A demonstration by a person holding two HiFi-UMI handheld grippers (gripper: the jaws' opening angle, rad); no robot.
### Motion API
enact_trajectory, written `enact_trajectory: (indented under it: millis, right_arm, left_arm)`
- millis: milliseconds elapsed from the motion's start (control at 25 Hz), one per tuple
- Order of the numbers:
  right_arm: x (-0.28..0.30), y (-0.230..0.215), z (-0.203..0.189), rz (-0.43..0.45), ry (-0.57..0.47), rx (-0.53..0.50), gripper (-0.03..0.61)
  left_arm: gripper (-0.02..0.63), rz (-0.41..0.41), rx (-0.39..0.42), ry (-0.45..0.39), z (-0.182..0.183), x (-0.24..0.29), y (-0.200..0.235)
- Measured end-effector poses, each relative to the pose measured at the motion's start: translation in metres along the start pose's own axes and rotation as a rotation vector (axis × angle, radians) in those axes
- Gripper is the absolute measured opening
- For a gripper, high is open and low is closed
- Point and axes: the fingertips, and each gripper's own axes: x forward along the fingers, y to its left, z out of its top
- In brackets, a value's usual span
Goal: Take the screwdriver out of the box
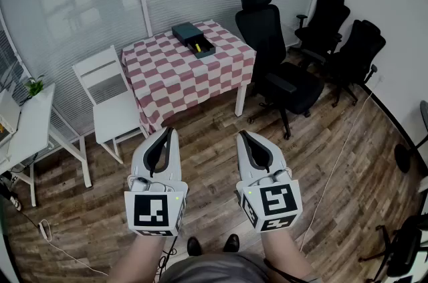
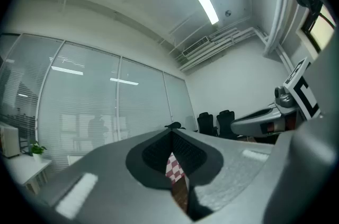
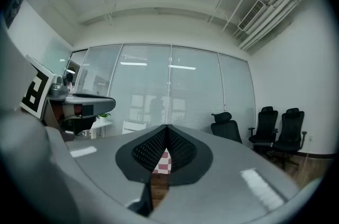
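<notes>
A wood-plank floor (image 1: pixel 200 161) takes up most of the head view, and the person stands on it well apart from the work, so the task has not begun. Across that open stretch stands the desk (image 1: pixel 167 74) under a red-and-white checked cloth. A white chair (image 1: pixel 110 101) is drawn up at its left side and a black office chair (image 1: pixel 277 61) sits just beside its right. Two more black chairs (image 1: pixel 341 41) are parked along the far wall, out of the way. The left tool (image 1: pixel 170 132) and the right tool (image 1: pixel 241 135) are held out low, side by side and level. Both point toward the desk, which looks like a carrying posture for walking up to it. Each tool's own view shows its two jaws pressed together at the tips with nothing between them. Only a thin slit lower down lets the checked cloth show through. On the desk's far right part lies the dark box (image 1: pixel 192 39), set at an angle and close to that edge. Its nearer half is open toward the room. Inside that open half lies a small yellow piece, most likely the handle of the screwdriver (image 1: pixel 198 47); it is too small to make out the shaft. It lies uncovered, so either tool could probably reach it from above once the person stands at the desk with the jaws spread.
</notes>
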Motion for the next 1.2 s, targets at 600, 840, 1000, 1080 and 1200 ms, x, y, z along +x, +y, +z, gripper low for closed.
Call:
enact_trajectory:
  millis: [600, 840, 1000, 1080, 1200]
  right_arm:
    - [-0.01, -0.059, -0.009, 0.035, -0.022, 0.035, 0.025]
    - [-0.006, -0.075, -0.017, 0.059, -0.005, 0.027, 0.025]
    - [0.007, -0.084, -0.026, 0.063, 0.011, 0.042, 0.025]
    - [0.017, -0.088, -0.032, 0.064, 0.025, 0.045, 0.025]
    - [0.039, -0.096, -0.043, 0.061, 0.044, 0.051, 0.025]
  left_arm:
    - [0.0, 0.011, 0.023, 0.014, 0.001, 0.028, -0.06]
    - [0.0, 0.016, 0.026, 0.029, -0.002, 0.038, -0.077]
    - [0.0, 0.006, 0.028, 0.02, -0.009, 0.054, -0.078]
    - [0.0, 0.008, 0.019, 0.031, -0.016, 0.064, -0.076]
    - [0.0, 0.008, 0.009, 0.048, -0.03, 0.086, -0.068]
